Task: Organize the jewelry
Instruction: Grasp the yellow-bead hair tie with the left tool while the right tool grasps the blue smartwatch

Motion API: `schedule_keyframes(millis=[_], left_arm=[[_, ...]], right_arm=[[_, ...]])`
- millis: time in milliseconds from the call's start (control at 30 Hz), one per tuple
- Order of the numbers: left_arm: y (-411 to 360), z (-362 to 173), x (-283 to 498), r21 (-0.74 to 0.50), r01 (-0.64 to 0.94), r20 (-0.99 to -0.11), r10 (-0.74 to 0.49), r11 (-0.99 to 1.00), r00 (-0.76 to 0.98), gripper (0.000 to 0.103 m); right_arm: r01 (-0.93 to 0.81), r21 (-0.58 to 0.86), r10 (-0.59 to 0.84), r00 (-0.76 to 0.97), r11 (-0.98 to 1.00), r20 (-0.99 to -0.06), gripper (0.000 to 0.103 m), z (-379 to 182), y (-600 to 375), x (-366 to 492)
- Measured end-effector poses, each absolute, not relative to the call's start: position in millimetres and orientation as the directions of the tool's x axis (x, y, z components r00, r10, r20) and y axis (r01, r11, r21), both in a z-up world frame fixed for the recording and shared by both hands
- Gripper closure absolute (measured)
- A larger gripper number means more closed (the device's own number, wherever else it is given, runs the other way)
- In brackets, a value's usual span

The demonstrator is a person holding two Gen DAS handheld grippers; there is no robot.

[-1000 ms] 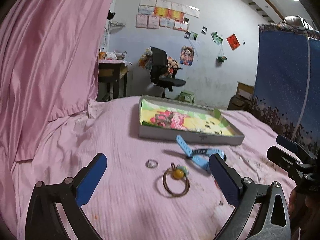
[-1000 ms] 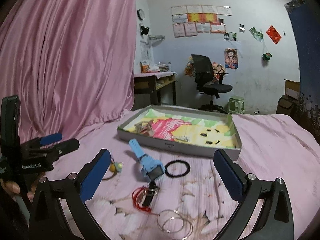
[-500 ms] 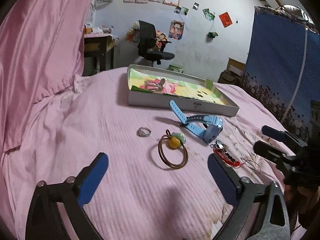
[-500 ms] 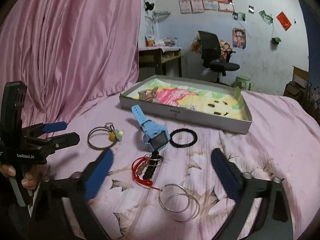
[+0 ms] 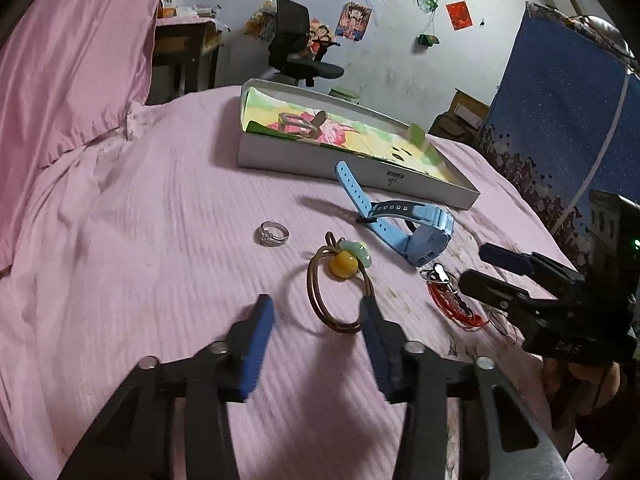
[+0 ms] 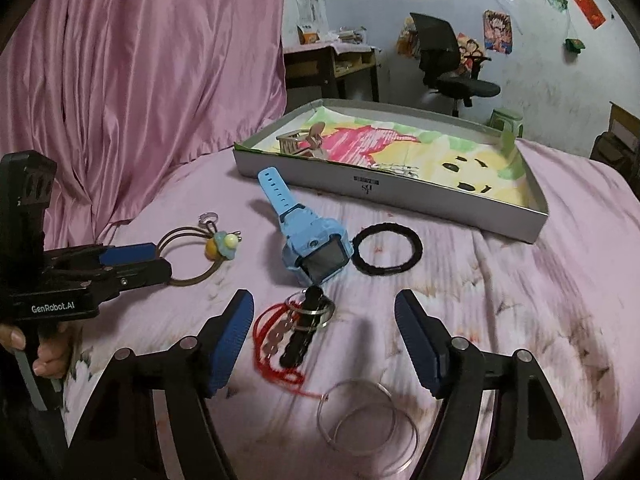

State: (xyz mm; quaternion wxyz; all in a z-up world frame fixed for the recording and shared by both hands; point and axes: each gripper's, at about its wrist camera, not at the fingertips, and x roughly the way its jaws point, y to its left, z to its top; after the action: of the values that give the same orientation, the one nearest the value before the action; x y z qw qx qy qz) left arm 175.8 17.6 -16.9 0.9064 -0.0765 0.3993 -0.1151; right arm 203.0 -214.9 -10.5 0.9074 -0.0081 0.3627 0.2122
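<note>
Jewelry lies on a pink bedsheet. My left gripper [image 5: 316, 306] hovers low with its jaws closing; the near arc of a brown hair tie [image 5: 340, 322] with a yellow bead sits between the fingertips, untouched. A silver ring [image 5: 274, 234] and a blue watch [image 5: 408, 232] lie beyond it. My right gripper [image 6: 324, 304] is also closing, its jaws either side of a red cord keyring [image 6: 294, 332] without pressing on it. Ahead of it are the blue watch [image 6: 312, 240] and a black hair band [image 6: 388, 248]; clear bangles [image 6: 368, 420] lie close below.
A shallow grey box tray [image 6: 400, 196] with a colourful drawing inside stands at the far side of the bed, holding a small wooden piece. A pink curtain [image 6: 140, 60] hangs on the left. A desk and an office chair [image 6: 444, 60] stand beyond the bed.
Both grippers have tipped downward and sunk toward the bed, so the jewelry looks closer. The jaws of both have narrowed, the left far more than the right.
</note>
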Motion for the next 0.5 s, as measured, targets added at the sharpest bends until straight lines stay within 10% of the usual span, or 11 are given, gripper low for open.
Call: schedule_keyframes(millis=[233, 500], left_arm=[[16, -17, 183, -0.25, 0.152, -0.718, -0.289, 0.956, 0.633, 0.092], [12, -14, 189, -0.246, 0.158, -0.72, -0.29, 0.956, 0.631, 0.099]], right_arm=[[-0.419, 0.113, 0.377, 0.627, 0.901, -0.682, 0.035, -12, -202, 225], [-0.432, 0.096, 0.374, 0.623, 0.897, -0.687, 0.036, -11, -193, 240]])
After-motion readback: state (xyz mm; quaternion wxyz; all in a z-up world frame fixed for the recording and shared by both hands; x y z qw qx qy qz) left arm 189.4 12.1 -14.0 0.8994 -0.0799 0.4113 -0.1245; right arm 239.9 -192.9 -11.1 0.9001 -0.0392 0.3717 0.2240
